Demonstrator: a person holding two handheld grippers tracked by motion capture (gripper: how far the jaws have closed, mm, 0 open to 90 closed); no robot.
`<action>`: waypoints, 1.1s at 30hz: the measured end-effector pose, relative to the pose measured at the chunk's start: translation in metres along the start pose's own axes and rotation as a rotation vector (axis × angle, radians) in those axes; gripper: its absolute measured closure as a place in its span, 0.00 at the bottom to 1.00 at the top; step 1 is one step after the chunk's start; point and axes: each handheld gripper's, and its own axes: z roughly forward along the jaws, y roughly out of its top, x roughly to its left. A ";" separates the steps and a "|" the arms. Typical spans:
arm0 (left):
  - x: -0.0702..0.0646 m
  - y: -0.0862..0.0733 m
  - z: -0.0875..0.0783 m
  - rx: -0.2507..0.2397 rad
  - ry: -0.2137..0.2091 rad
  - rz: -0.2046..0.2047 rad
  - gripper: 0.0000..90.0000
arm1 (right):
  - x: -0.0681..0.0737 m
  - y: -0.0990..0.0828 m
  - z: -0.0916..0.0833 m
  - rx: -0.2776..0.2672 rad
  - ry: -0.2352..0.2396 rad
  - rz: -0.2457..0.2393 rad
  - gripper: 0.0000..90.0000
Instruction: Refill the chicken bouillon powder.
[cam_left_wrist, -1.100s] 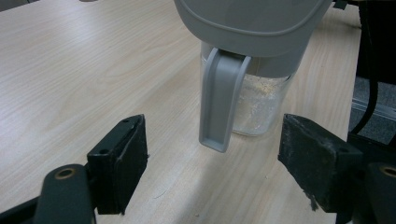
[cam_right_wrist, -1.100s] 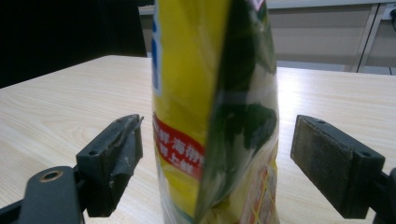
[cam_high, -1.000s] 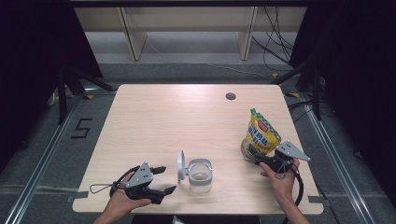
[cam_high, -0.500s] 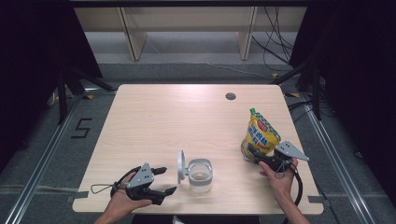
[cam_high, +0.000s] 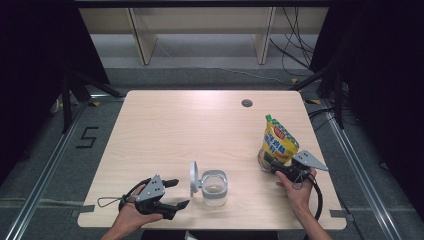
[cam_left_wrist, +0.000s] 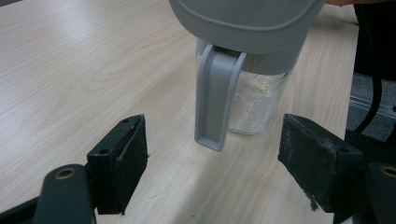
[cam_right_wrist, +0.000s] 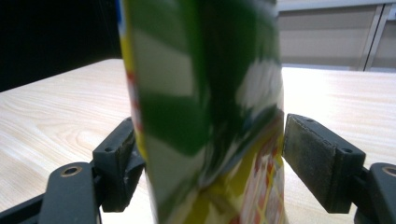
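Table (cam_high: 165, 130): pale wood; carries the two items below.
Pouch (cam_high: 278, 145): yellow-green stand-up bag, upright near the right edge, well apart from the jar. Judged soft-walled, light to moderate, glossy film likely slippery; best taken low across the fuller body, not at the thin top seal.
Jar (cam_high: 214, 188): clear container near the front edge, grey hinged lid (cam_high: 193, 177) standing open on its left. Judged rigid. Contents: thin layer of pale crumbs at the bottom, otherwise empty.
Right gripper (cam_high: 274, 169): jaws have just been closing around the pouch base; left pad appears to touch, right pad a sliver off. Not yet clamped.
Left gripper (cam_high: 175, 193): jaws wide apart, holding nothing, aimed at the jar's lid latch (cam_left_wrist: 215, 100).
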 end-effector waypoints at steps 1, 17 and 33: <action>0.000 0.000 0.000 0.000 0.003 0.000 0.26 | 0.000 0.000 0.001 0.005 -0.002 0.003 0.27; 0.000 0.000 0.000 0.001 -0.004 0.003 0.26 | 0.000 0.002 0.003 0.020 0.016 -0.029 0.34; 0.002 0.001 -0.003 0.002 0.002 0.019 0.26 | 0.006 0.014 0.000 0.051 -0.018 -0.156 0.43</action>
